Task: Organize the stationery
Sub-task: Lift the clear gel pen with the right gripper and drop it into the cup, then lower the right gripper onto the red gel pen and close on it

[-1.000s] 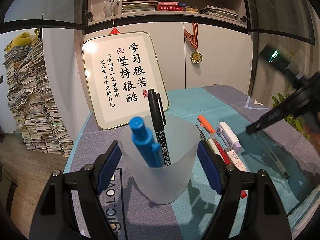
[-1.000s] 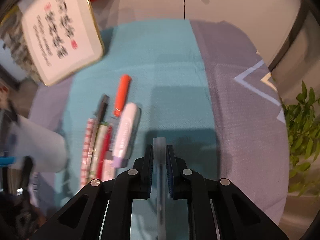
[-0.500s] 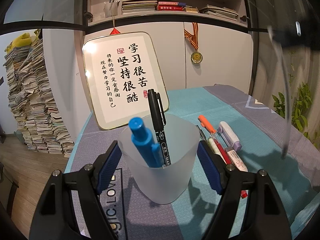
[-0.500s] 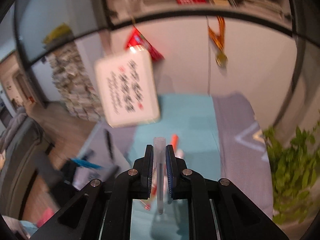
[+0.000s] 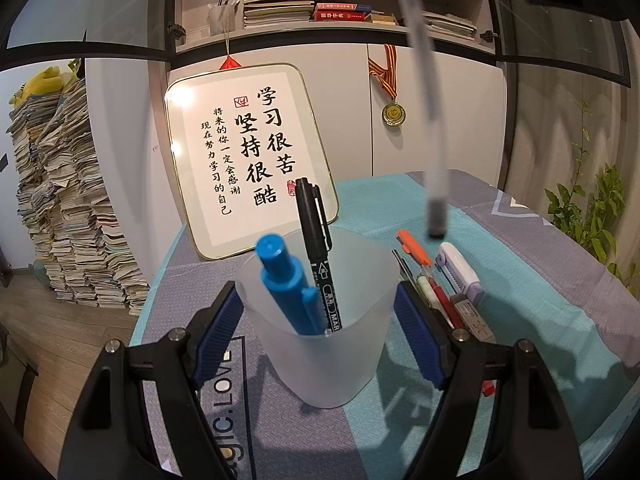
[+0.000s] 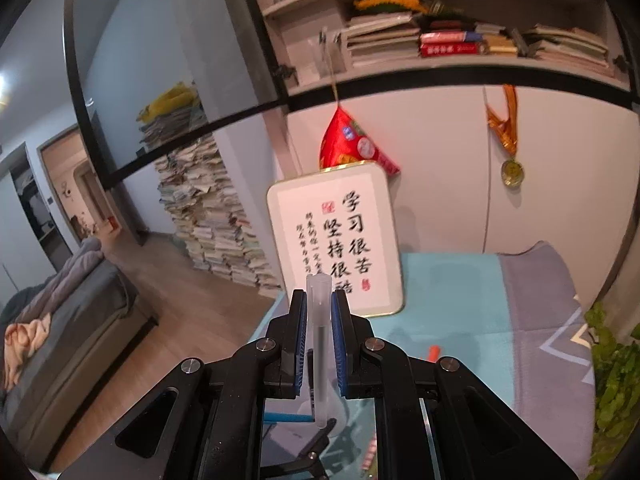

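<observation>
Right gripper point(image 6: 319, 332) is clamped tight on a clear-barrelled pen point(image 6: 320, 344), blue pads on both sides of it, cap end poking up past the fingertips. In the left wrist view that same pen point(image 5: 424, 104) hangs nearly upright in the upper right of the frame, dark tip down, in the air above and to the right of the cup, touching nothing

Left gripper point(image 5: 320, 320) has its blue pads against both sides of the frosted plastic cup point(image 5: 320, 352) at bottom centre, so it's gripping the cup. Inside are a blue marker point(image 5: 288, 284) and a black marker point(image 5: 318, 256), both leaning toward the left and back of the rim, which leaves the right half of the mouth open

Just right of the cup on the teal and grey tablecloth point(image 5: 520, 280) there's a row of loose stuff: an orange pen point(image 5: 414, 246), a white and lilac correction tape point(image 5: 460, 272), a red pen point(image 5: 444, 300). They sit close to the right pad

The framed calligraphy board point(image 5: 248, 160) leans on the cabinet behind the cup, well apart from it
</observation>
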A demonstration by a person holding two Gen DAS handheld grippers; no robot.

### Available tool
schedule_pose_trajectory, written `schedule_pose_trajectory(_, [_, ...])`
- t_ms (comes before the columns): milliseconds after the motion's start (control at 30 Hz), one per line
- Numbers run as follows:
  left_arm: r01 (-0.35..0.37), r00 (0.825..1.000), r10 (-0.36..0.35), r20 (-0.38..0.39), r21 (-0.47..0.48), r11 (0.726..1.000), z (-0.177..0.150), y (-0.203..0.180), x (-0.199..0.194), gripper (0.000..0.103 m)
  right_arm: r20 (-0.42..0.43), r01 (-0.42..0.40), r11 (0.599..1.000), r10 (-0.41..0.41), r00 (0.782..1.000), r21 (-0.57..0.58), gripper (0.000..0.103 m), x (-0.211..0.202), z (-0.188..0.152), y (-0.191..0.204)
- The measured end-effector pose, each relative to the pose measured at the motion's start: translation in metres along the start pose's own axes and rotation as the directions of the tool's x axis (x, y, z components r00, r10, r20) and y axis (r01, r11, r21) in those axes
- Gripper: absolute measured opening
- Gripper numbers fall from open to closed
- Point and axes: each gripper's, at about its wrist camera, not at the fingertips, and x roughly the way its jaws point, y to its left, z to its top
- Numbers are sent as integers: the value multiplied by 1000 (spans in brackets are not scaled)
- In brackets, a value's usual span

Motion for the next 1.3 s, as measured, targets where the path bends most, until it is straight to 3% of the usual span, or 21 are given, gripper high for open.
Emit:
schedule_pose_trajectory(333, [0,1000,0,0,0,1000,0,0,0,76,-23,-31,998,30,999,-45,13,26,-6,8])
schedule_pose_trajectory(767, [-1,1000,1,0,0,1000,0,0,0,77,-238,-5,999,-5,971,-43,13,70,-48,-4])
schedule_pose_trajectory(1067, [-3,1000,3,1,2,1000,0,1,0,77,-316,6,1000,-6,949,-1,13,69,-60,-12])
schedule_pose_trajectory(1300, [-5,1000,5,2,4,1000,0,2,-1,77,-291,67,996,-49,955,52,13,37,-67,-41])
